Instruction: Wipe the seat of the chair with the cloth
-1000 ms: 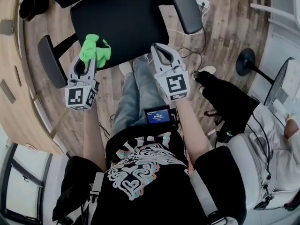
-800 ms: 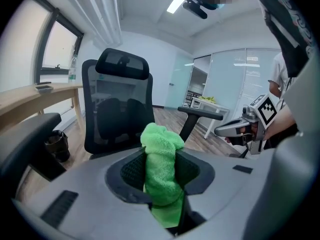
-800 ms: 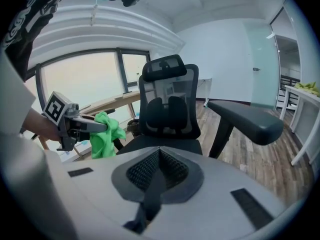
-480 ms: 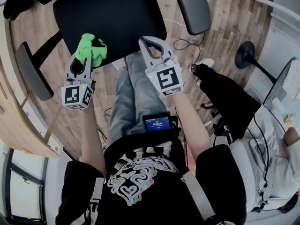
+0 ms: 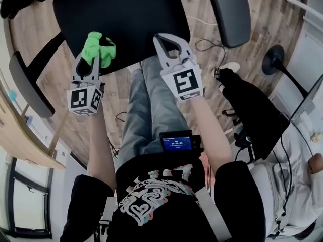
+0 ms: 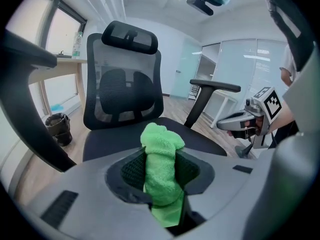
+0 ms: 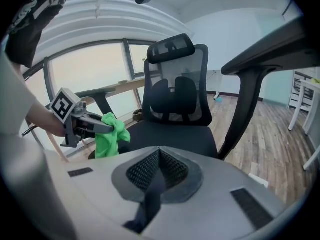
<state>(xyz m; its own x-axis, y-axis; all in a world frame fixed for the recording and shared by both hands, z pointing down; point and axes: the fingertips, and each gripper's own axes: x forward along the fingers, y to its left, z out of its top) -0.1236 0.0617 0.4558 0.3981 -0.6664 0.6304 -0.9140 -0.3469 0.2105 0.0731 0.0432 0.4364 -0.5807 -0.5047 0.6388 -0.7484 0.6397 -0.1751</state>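
Note:
The black chair seat (image 5: 121, 19) fills the top of the head view, just ahead of both grippers. My left gripper (image 5: 93, 59) is shut on a bright green cloth (image 5: 98, 47) that bulges out past its tips, hovering over the seat's front left corner. From the left gripper view the cloth (image 6: 161, 154) stands pinched between the jaws, with the seat (image 6: 115, 139) and mesh backrest (image 6: 122, 84) behind it. My right gripper (image 5: 164, 38) is shut and holds nothing, hanging over the seat's front right edge; its jaws (image 7: 159, 154) meet before the seat (image 7: 175, 134).
Armrests stand at either side of the seat (image 5: 229, 14) (image 5: 28, 84). A wooden desk (image 5: 15, 135) runs along the left. A black bag (image 5: 252, 115), a round stand base (image 5: 275, 62) and cables (image 5: 207, 47) are on the wooden floor at the right. A bin (image 6: 57, 126) sits beside the chair.
Both grippers have sunk toward the seat's front edge, and the chair looms larger. The green cloth stays pinched in the left gripper; the right stays shut.

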